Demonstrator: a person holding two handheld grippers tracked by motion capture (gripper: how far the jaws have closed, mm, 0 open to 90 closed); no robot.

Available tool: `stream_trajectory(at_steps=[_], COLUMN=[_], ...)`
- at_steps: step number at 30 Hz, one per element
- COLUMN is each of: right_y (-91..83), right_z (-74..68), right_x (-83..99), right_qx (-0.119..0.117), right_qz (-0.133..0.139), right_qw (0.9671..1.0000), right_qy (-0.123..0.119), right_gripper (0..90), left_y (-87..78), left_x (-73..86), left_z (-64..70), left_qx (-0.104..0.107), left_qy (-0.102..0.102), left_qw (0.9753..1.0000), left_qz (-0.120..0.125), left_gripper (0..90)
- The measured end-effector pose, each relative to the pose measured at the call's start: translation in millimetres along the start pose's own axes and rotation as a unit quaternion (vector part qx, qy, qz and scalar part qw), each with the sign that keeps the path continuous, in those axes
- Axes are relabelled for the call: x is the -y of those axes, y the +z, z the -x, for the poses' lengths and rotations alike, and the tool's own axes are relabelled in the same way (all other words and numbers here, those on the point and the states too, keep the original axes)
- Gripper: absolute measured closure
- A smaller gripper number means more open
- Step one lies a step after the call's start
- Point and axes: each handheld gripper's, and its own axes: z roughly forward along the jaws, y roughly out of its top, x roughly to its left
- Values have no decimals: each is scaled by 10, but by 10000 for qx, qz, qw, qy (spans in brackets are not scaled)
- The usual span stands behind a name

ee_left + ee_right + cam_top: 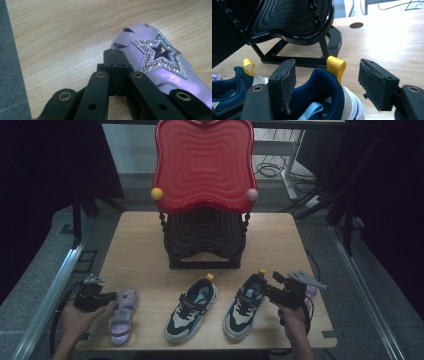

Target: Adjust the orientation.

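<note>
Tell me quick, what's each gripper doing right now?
Left gripper: shut, empty, jaws pressed together beside the purple sandal.
Right gripper: open, jaws straddling the heel of the right-hand navy sneaker, not clamped.

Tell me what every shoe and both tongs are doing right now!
Purple sandal: flat on the table, nothing holds it.
Left sneaker: upright, untouched.
Right sneaker: upright, heel between the open jaws.
Left tongs: shut, empty, beside the sandal.
Right tongs: open around the heel.
Shoe rack: standing, both shelves bare.
</note>
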Motion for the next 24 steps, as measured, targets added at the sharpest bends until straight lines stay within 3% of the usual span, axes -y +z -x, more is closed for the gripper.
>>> stream_trajectory(at_steps=[5,11,15,17,19,22,24], right_y=[17,9,5,19,32,68,95], right_z=[-14,-35,-47,-40,-47,-126,-184], right_x=[5,4,-8,-12,-15,-8,6], right_qx=[-42,-107,-163,-171,-287,-597,-614], right_qz=[-22,0,18,3,92,199,124], right_qw=[10000,9999,9999,9998,9994,9966,9954], right_qy=[13,7,-11,-59,-186,-541,-731], right_gripper=[310,309,310,307,306,306,307], left_y=[43,63,-84,-166,-253,-318,-328], left_x=[-39,-73,-110,-138,-176,-244,-306], left_z=[-17,7,22,58,159,288,367], left_qx=[114,100,-45,-183,-378,-224,-114], left_qy=[-49,-78,-28,80,302,365,413], left_qw=[9999,9999,9994,9979,9933,9897,9891], left_qz=[4,33,342,614,1048,1366,1407], left_gripper=[896,874,824,740,586,446,385])
